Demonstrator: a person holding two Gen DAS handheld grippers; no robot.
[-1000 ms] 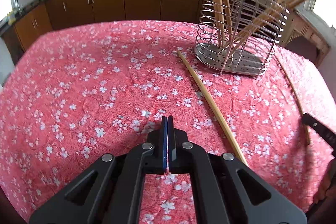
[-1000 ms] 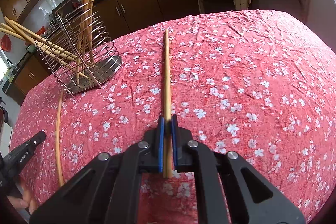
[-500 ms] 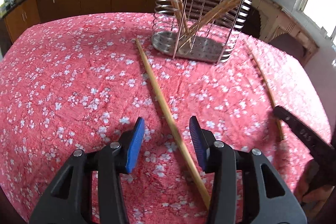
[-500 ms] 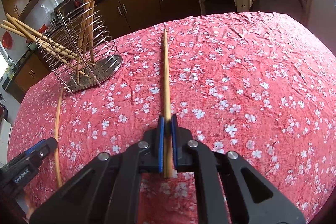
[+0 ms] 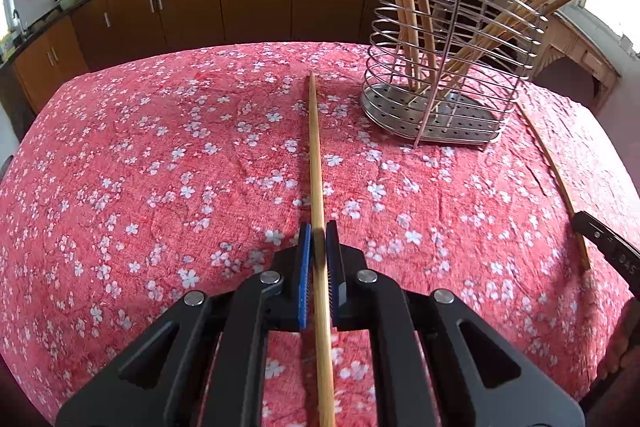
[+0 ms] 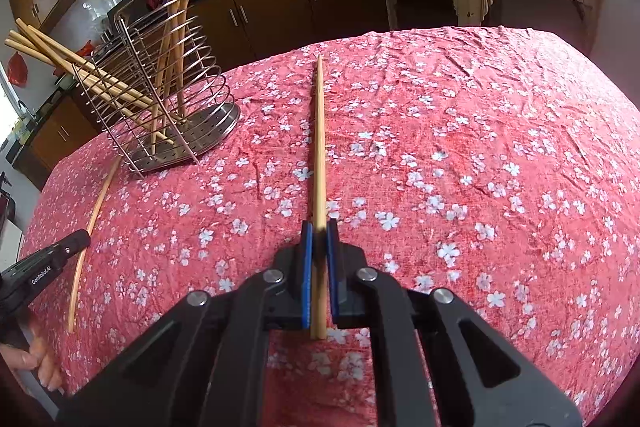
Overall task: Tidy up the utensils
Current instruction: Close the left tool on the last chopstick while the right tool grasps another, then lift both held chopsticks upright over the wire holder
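Between the blue pads of the left gripper point(image 5: 318, 239) sits one long chopstick point(image 5: 315, 155), squeezed tight, and the right gripper point(image 6: 319, 237) squeezes another chopstick point(image 6: 319, 131), both lying on the flowery table point(image 5: 160, 167) near the wire holder point(image 5: 444, 67).

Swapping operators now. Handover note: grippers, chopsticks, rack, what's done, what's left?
Left gripper: shut on a chopstick that lies along the tablecloth.
Right gripper: shut on the other chopstick, also low over the cloth.
Wire rack stands upright with several chopsticks already inside.
Done: both loose sticks gripped.
Left: lift each and drop it into the rack.
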